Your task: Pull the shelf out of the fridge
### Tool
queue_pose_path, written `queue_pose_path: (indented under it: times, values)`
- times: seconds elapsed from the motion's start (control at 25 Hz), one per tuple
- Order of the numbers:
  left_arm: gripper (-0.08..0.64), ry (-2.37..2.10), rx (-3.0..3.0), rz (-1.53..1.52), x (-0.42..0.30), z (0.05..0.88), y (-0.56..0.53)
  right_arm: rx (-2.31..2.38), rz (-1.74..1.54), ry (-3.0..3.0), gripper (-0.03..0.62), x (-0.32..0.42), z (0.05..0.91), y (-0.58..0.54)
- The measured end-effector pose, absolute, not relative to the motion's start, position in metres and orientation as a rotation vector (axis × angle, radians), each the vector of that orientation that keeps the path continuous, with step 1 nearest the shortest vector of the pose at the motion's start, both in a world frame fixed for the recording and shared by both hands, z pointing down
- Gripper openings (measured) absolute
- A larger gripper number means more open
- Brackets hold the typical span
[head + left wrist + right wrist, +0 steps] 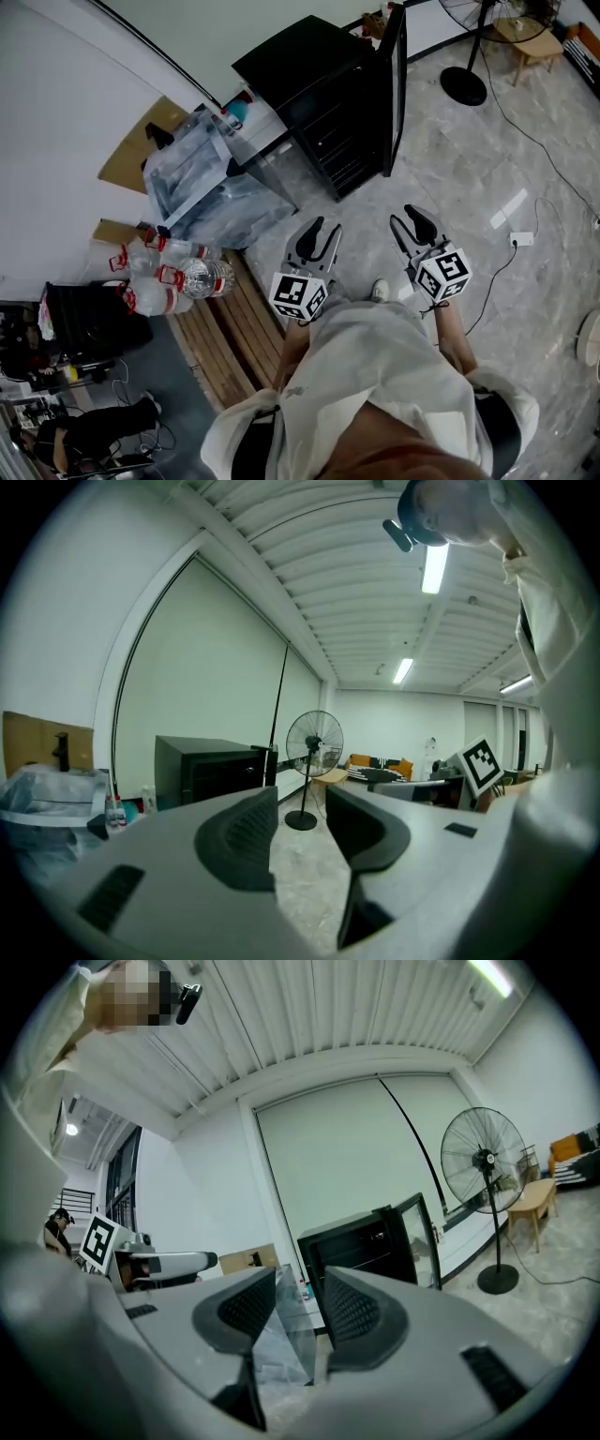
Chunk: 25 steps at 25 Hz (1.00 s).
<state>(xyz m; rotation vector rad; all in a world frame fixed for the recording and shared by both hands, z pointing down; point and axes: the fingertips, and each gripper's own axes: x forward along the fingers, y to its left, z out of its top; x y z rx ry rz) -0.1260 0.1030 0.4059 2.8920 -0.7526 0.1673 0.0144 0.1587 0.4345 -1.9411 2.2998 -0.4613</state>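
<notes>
cardboard: flat against the white wall, far left of the head view.
clear plastic bundle: on the floor just left of the fridge, leaning toward the cardboard. A clear flat panel lies between it and the fridge; can't tell what it is.
water bottles: cluster lying on their sides, red caps, touching the near end of the bundle.
slatted wood pallet: on the floor under and beside the bottles, next to the person's left leg.
left gripper: held low in front of the body, pointed toward the fridge. Jaws a little apart, nothing between them, only floor and the fan seen through the gap.
fridge: small black unit against the wall, ahead of both grippers and well apart from them. Door swung wide open on its right side.
shelf: inside the open fridge, showing only as faint horizontal lines in the dark interior. Neither gripper touches it.
right gripper: beside the left one, level with it, aimed at the fridge opening. Jaws a little apart, empty.
fan: pedestal type, round base on the tiled floor right of the door.
wooden stool: just right of the fan, top right corner.
socket block: on the floor at right, cable trailing off.
</notes>
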Motion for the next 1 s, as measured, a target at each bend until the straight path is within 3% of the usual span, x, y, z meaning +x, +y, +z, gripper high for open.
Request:
queue_pose_path:
  times: [1.0]
  values:
    - [0.164, -0.601, 2.905, 0.124, -0.055, 0.416, 0.016, -2.046, -0.463, 2.235, 0.162, 0.059, 0.439, 0.088]
